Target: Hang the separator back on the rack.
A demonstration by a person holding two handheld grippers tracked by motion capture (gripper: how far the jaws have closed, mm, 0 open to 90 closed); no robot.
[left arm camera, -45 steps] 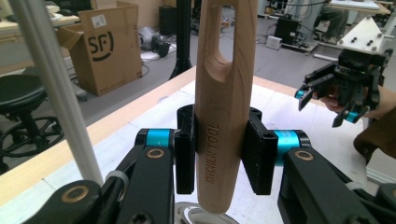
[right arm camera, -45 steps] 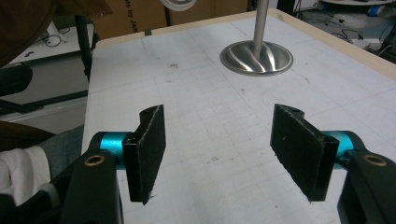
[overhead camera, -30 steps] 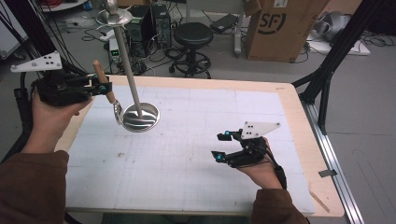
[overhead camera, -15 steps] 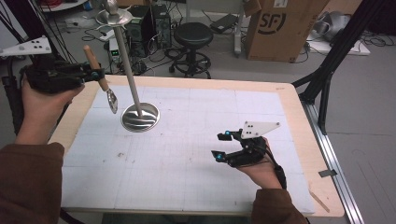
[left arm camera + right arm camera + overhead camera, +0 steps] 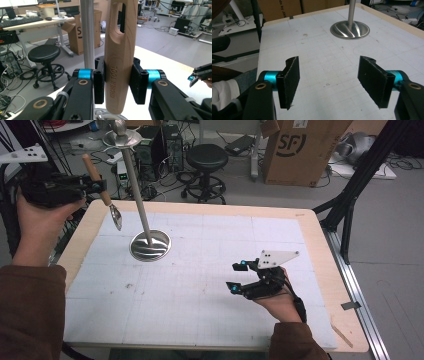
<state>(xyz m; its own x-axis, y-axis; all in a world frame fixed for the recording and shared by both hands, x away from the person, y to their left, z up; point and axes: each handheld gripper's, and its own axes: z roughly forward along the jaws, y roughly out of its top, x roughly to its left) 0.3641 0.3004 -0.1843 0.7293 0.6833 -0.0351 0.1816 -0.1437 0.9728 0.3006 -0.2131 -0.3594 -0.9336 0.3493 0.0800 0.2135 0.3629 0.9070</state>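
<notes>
Table: I see the table (image 5: 210, 320) covered by a white gridded mat, bare apart from the stand, which leaves me open working room in front of both hands.
Stand: the metal stand (image 5: 142, 222) sits on a round base toward the far left of the mat, its pole upright with a small dish and knob at the top; I judge it is a rack meant to take hanging utensils, hence its place within reach of my left arm.
Left gripper: the left gripper (image 5: 97, 185) is raised off the table's far-left corner, level with the upper pole, jaws clamped on the wooden handle.
Right gripper: the right gripper (image 5: 239, 276) rests low over the near right of the mat, well apart from the stand, jaws spread and holding nothing; I judge it is parked to keep out of the way.
Spoon: the spoon (image 5: 102, 195) hangs tilted from my left jaws, metal bowl down and just beside the pole.
Handle: the wooden handle (image 5: 120, 57) is gripped at mid-length, so the slotted hanging hole (image 5: 122, 17) stays free above the pads, with the pole close behind it.
Next move: I judge the slot needs lining up with a hook near the pole top; I cannot make out any hook.
</notes>
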